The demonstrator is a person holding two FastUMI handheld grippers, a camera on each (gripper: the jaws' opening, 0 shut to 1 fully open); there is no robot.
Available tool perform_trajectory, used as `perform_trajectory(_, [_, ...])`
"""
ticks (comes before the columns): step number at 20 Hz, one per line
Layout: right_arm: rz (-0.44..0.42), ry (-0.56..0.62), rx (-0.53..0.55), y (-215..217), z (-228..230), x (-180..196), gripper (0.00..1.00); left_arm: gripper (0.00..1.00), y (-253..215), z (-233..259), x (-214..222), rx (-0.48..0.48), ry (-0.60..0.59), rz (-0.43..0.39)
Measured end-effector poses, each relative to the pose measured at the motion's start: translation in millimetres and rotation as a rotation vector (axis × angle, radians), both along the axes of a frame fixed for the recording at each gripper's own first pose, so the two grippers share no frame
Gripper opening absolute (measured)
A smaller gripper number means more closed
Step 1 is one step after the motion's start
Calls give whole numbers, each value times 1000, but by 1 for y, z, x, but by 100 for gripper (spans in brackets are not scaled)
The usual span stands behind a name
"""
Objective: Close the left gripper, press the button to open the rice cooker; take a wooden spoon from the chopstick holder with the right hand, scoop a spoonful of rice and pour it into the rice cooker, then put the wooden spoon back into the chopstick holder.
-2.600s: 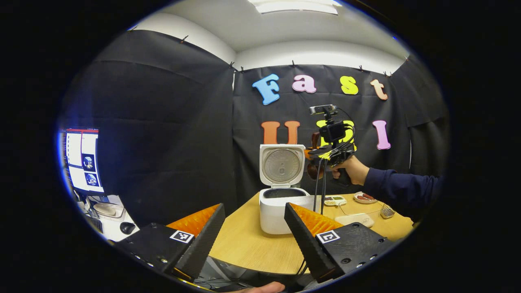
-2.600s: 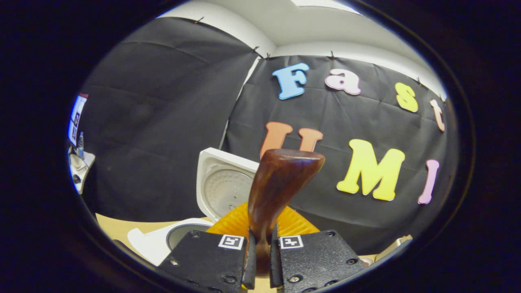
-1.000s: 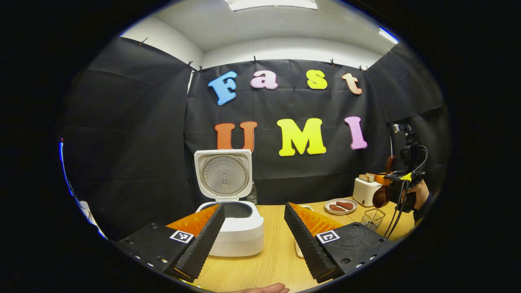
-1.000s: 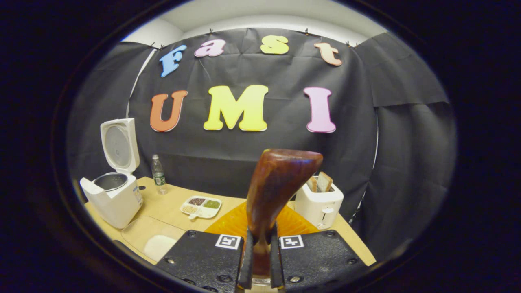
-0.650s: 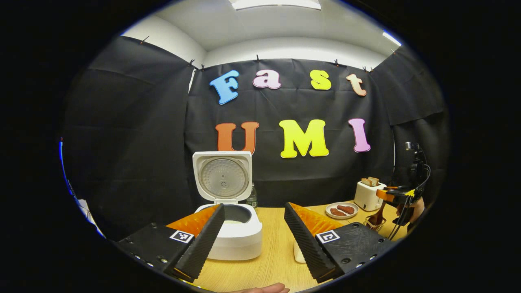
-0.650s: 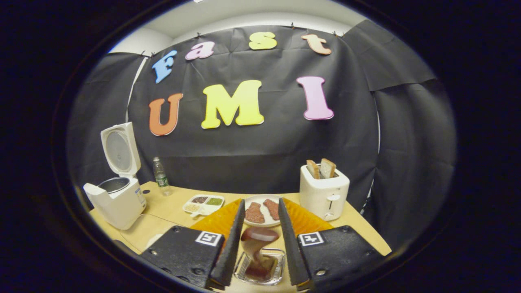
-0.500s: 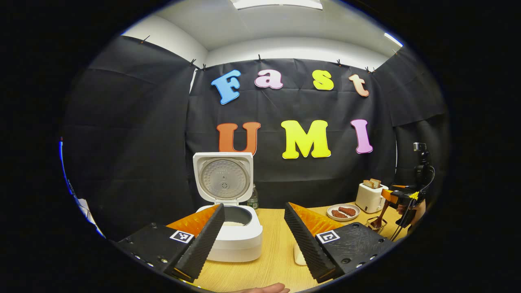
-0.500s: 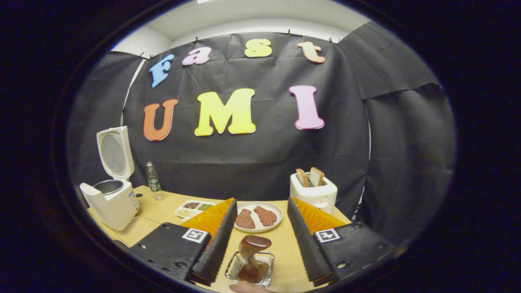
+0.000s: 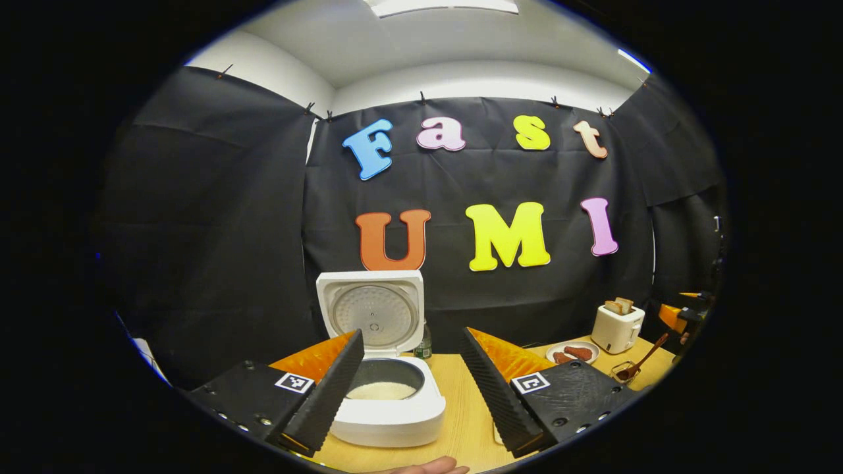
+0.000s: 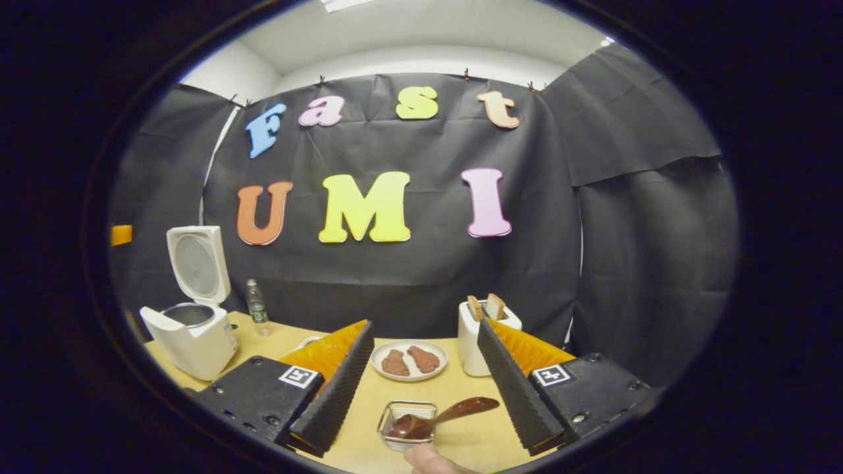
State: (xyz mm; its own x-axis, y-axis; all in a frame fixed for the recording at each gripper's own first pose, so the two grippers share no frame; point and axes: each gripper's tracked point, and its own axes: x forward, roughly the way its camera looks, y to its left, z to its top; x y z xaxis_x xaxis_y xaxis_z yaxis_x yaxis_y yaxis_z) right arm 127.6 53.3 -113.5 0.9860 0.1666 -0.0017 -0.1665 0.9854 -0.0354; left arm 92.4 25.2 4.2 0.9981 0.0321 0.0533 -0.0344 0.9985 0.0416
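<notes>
The wooden spoon [image 10: 440, 416] rests in the wire chopstick holder [image 10: 404, 425] on the counter [image 10: 355, 447], bowl down inside, handle leaning out toward our right. It lies just ahead of and below our right gripper [image 10: 421, 382], whose fingers are spread wide and grip nothing, so we judge the last step done. Our left gripper [image 9: 411, 382] is much farther away, fingers also spread and empty, facing the rice cooker [image 9: 388, 408], whose lid stands open with rice inside.

Wooden spoon [image 10: 440, 416] in chopstick holder [image 10: 403, 426] (leaning right) — plate [image 10: 409, 360] behind, rice cooker [image 10: 192, 332] far left.
</notes>
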Motion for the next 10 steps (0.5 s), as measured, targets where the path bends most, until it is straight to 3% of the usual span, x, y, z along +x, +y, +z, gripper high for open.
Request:
perform_trajectory(7, [25,-15,-6,8,-1,-26,99,93,32,52,80,59,-59,34])
perform_trajectory(10, [38,-7,-4,10,-8,-29,100,92,33,62,133,88,-87,-12])
